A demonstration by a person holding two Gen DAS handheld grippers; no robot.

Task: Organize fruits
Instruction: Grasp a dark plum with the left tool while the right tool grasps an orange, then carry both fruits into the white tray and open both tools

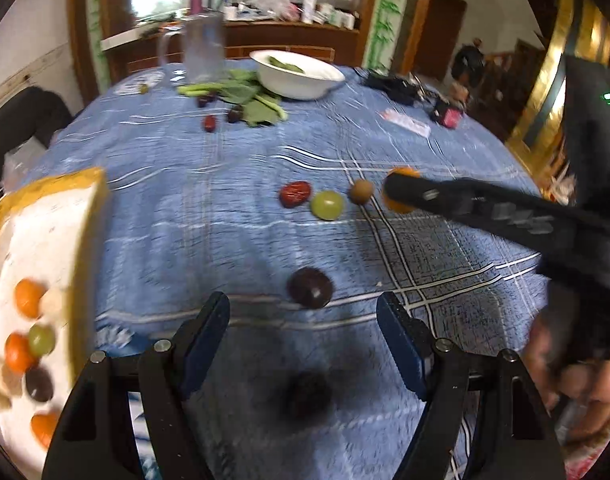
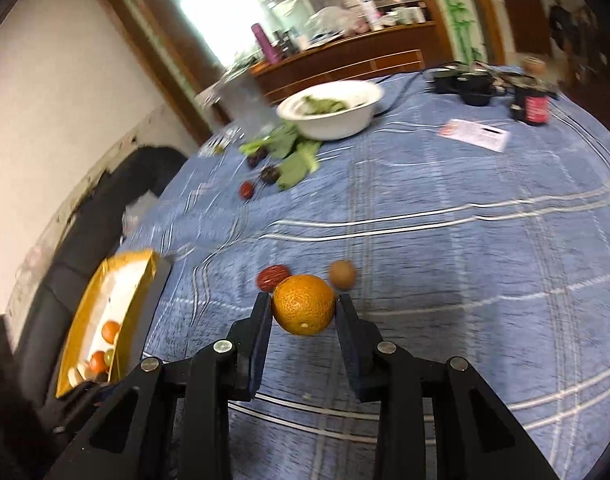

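1. I see a round, dimpled orange [image 2: 303,305] pinched between my right gripper [image 2: 303,312] fingers, lifted above the blue plaid cloth on the tabletop [image 2: 445,220], centre of frame.
2. My left gripper [image 1: 303,316] fingers are spread wide and hold nothing; a dark, smooth plum [image 1: 309,287] lies just beyond them.
3. The gold-rimmed box [image 1: 45,216] of fruit sits at lower left, with open cloth between.

Worktop [image 1: 445,152]: blue plaid cloth | near centre: red date [image 1: 295,194], green grape [image 1: 327,205], brown fruit [image 1: 361,191], dark plum [image 1: 309,293] | far side: white bowl [image 1: 297,74], leafy greens [image 1: 245,96], clear jug [image 1: 203,48], camera [image 2: 463,80], card [image 2: 475,134] | left edge: yellow box [image 1: 85,200]
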